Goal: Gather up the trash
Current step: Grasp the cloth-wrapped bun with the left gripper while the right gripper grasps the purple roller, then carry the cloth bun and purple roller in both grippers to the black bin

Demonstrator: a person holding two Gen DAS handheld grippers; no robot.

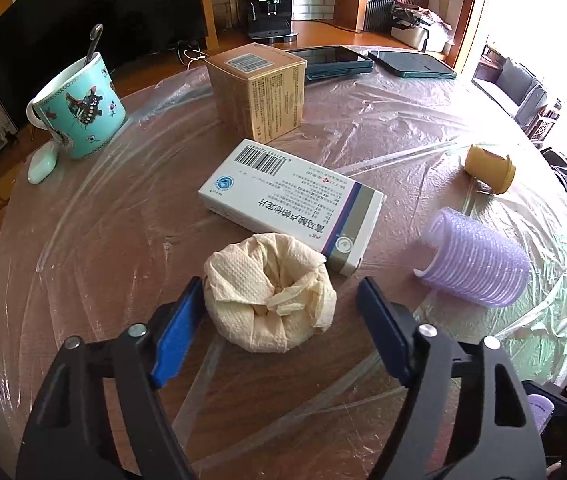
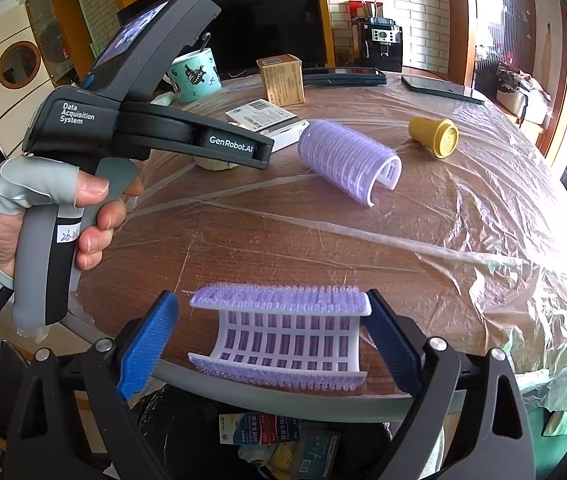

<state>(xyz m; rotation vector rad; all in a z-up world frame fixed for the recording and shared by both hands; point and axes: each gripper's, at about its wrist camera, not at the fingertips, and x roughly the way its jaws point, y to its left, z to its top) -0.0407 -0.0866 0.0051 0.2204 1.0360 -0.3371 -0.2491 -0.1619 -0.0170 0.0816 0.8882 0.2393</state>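
Observation:
A crumpled cream tissue ball (image 1: 269,298) lies on the plastic-covered round table (image 1: 103,264). My left gripper (image 1: 279,302) is open, its blue pads on either side of the tissue, not pressing it. Behind the tissue lies a white medicine box (image 1: 289,204). My right gripper (image 2: 273,322) is shut on a purple hair roller piece (image 2: 283,334), held over the table's near edge, above a black trash bin (image 2: 283,444) holding packets. A second purple roller (image 2: 345,160) and a yellow cup (image 2: 435,136) lie on the table.
A teal mug with a spoon (image 1: 79,110), a brown carton (image 1: 257,90), a white pebble-shaped case (image 1: 42,164) and two dark tablets (image 1: 411,64) stand at the far side. The left hand-held gripper body (image 2: 143,120) fills the right wrist view's left.

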